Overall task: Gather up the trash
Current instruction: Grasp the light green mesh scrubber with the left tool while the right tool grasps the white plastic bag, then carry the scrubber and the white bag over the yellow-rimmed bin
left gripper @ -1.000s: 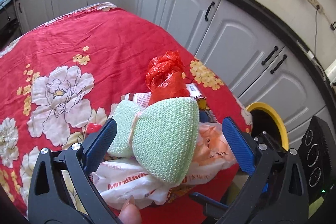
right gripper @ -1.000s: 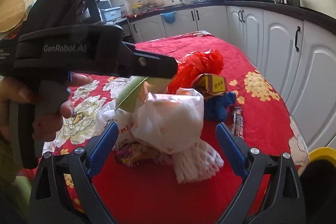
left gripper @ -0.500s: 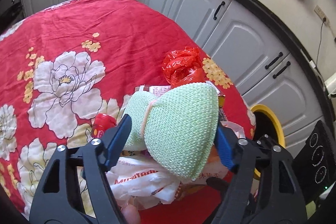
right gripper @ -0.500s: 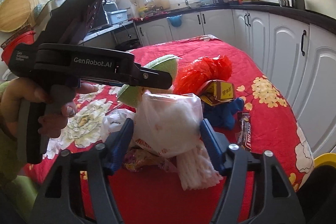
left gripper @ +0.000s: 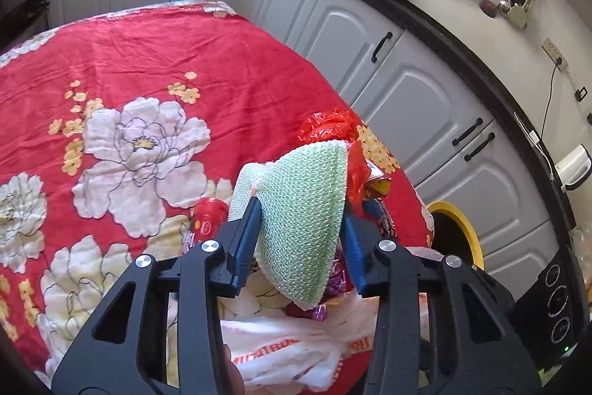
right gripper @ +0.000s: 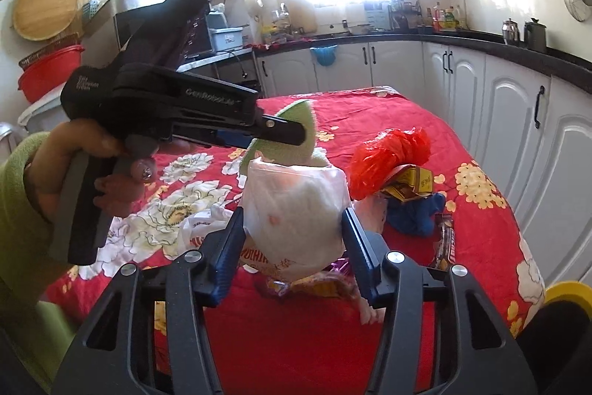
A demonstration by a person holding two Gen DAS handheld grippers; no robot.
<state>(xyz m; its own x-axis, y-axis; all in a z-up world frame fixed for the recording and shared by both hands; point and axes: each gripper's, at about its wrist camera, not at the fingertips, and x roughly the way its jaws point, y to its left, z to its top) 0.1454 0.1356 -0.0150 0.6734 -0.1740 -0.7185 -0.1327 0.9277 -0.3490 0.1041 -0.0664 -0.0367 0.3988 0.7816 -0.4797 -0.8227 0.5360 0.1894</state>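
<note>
In the left wrist view my left gripper (left gripper: 301, 236) has its blue pads pressed on both sides of a pale green knitted cloth (left gripper: 307, 195), and its jaws are closing on it. The cloth hangs above a crumpled white plastic bag (left gripper: 288, 354). In the right wrist view my right gripper (right gripper: 294, 239) squeezes that white plastic bag (right gripper: 292, 206) between its pads, with the jaws closing too. Just behind the bag, the left gripper (right gripper: 285, 136) holds the green cloth (right gripper: 299, 117) up. Candy wrappers lie under the bag.
On the red floral tablecloth (left gripper: 148, 62) lie a red plastic bag (right gripper: 388, 154), a yellow carton (right gripper: 410, 182), a blue cloth (right gripper: 414, 217), a snack bar wrapper (right gripper: 444, 243) and a red can (left gripper: 207, 213). A yellow-rimmed bin (left gripper: 455, 239) stands beside the table, by white cabinets.
Both pairs of jaws have closed in from wide open, the left onto the green cloth and the right onto the white bag. The green cloth has risen off the bag.
</note>
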